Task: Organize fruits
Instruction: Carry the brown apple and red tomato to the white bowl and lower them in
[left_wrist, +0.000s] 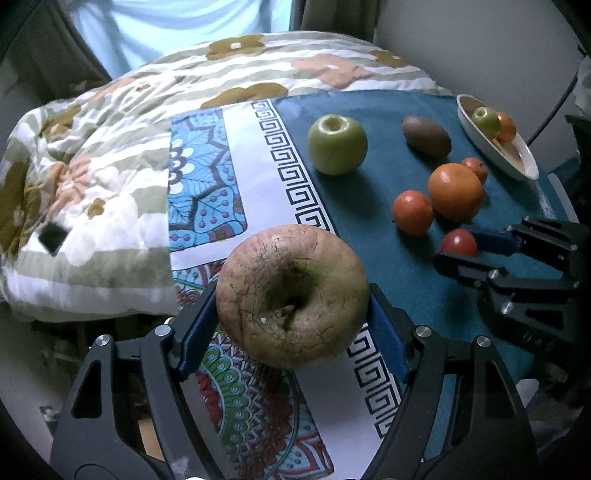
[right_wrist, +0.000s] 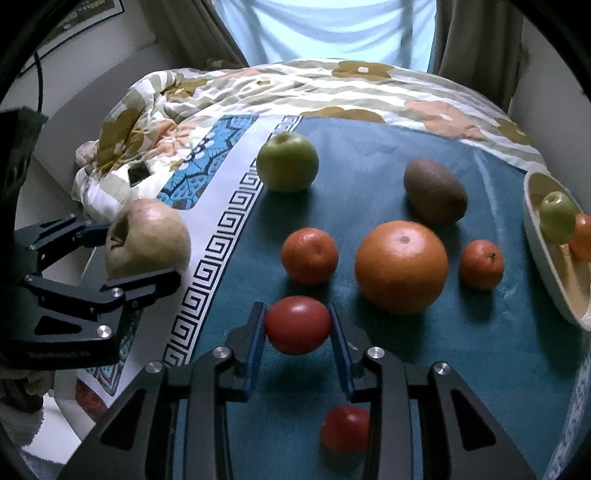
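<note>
My left gripper (left_wrist: 293, 314) is shut on a large wrinkled pale apple (left_wrist: 291, 295) and holds it above the patterned cloth; it also shows in the right wrist view (right_wrist: 147, 240). My right gripper (right_wrist: 297, 325) is shut on a red tomato (right_wrist: 297, 325), lifted over the teal cloth, and shows in the left wrist view (left_wrist: 458, 242). On the cloth lie a green apple (right_wrist: 287, 162), a kiwi (right_wrist: 435, 191), a big orange (right_wrist: 402, 266), two mandarins (right_wrist: 309, 255) (right_wrist: 481, 264) and another tomato (right_wrist: 345, 430).
A white oval bowl (right_wrist: 543, 254) at the right edge holds a small green apple (right_wrist: 557, 218) and an orange fruit (right_wrist: 583, 236). A floral duvet (right_wrist: 258, 92) is bunched at the back and left, with a small dark object (right_wrist: 138, 174) on it.
</note>
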